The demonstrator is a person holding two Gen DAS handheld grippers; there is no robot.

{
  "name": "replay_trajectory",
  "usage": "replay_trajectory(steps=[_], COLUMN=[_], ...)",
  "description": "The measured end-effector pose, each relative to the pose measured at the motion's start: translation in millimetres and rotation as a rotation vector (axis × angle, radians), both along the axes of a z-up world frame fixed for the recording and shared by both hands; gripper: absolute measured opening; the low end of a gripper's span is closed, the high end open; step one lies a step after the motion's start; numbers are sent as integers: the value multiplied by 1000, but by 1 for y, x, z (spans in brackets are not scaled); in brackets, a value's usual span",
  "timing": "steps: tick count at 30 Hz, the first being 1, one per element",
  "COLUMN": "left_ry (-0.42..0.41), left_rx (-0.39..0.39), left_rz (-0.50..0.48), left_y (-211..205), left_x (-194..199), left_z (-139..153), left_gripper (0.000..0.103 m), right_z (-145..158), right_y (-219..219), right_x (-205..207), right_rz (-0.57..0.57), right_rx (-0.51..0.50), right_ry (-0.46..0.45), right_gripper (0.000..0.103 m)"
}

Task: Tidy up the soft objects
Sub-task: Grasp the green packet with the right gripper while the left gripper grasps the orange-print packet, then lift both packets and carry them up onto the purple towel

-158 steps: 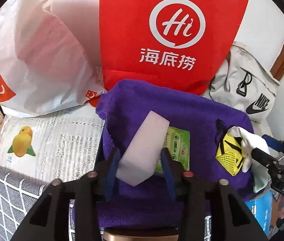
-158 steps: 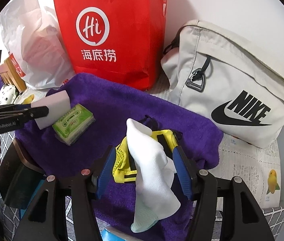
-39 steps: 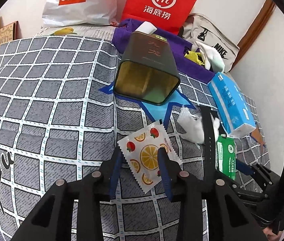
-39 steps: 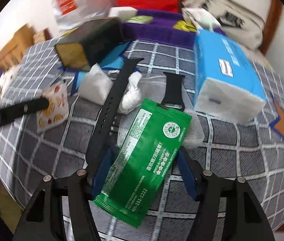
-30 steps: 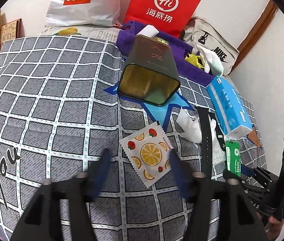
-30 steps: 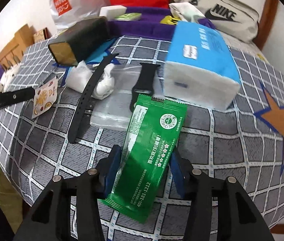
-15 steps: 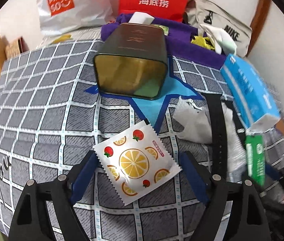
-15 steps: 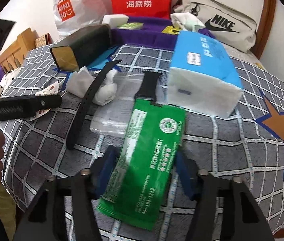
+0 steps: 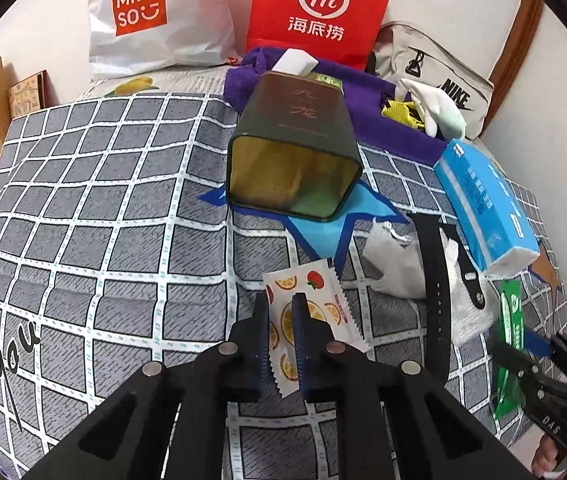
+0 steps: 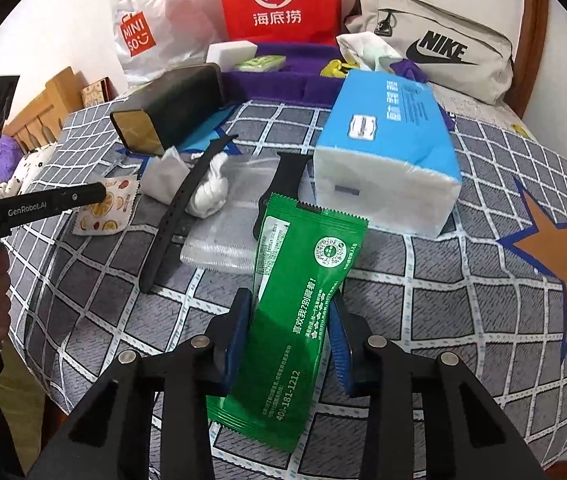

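Observation:
My left gripper (image 9: 280, 304) is shut on a white packet printed with orange slices and tomatoes (image 9: 315, 308), low over the checked bedspread; the same packet shows in the right wrist view (image 10: 105, 210). My right gripper (image 10: 289, 304) is shut on a long green wet-wipe packet (image 10: 299, 312) and holds it above the bedspread; it shows edge-on in the left wrist view (image 9: 513, 332). A purple towel (image 9: 367, 84) at the back holds a white sponge (image 9: 293, 62), a green packet (image 10: 259, 63) and white and yellow socks (image 9: 431, 104).
A dark open tin (image 9: 295, 152) lies on its side on a blue star. A blue tissue pack (image 10: 387, 144), black watch straps (image 10: 187, 204), crumpled white paper (image 10: 209, 192) and a clear bag (image 10: 223, 240) lie mid-bed. Red, Miniso and Nike bags (image 10: 435, 56) line the wall.
My left gripper has closed from wide open onto the orange-slice packet. My right gripper keeps hold of the green packet, lifted slightly off the bedspread.

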State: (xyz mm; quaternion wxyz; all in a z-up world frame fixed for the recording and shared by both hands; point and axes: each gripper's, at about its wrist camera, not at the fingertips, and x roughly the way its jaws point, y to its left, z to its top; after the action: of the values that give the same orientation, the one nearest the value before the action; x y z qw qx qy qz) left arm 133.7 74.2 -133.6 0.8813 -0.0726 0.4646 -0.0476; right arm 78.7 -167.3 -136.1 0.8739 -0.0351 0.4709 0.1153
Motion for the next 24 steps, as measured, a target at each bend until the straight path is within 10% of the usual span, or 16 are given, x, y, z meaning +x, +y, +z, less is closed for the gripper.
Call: replay_trajectory(steps=[3,8,12,17,24], left_ry=[17,27,17,-17,-18], left_rx=[-16,-24,73,197,135], left_rz=[1,-50,-71,-108,-140], left_y=[-5,-25,-47,-67,-60], left_x=[-1,-2,-1,-6,-10], left_z=[-3,-7,-12,-18,-11], left_gripper=[14,61,71,64,35], right_z=[3,1,-3,-8,-8], right_y=[1,0,-1,-1,1], right_x=[0,-1,-2,-2,-2], right_rz=[10,12,9,8,23], right_rx=[-7,2,4,7,12], right_ry=[-4,10,27,40,36], right_gripper=[37,38,38,38,38])
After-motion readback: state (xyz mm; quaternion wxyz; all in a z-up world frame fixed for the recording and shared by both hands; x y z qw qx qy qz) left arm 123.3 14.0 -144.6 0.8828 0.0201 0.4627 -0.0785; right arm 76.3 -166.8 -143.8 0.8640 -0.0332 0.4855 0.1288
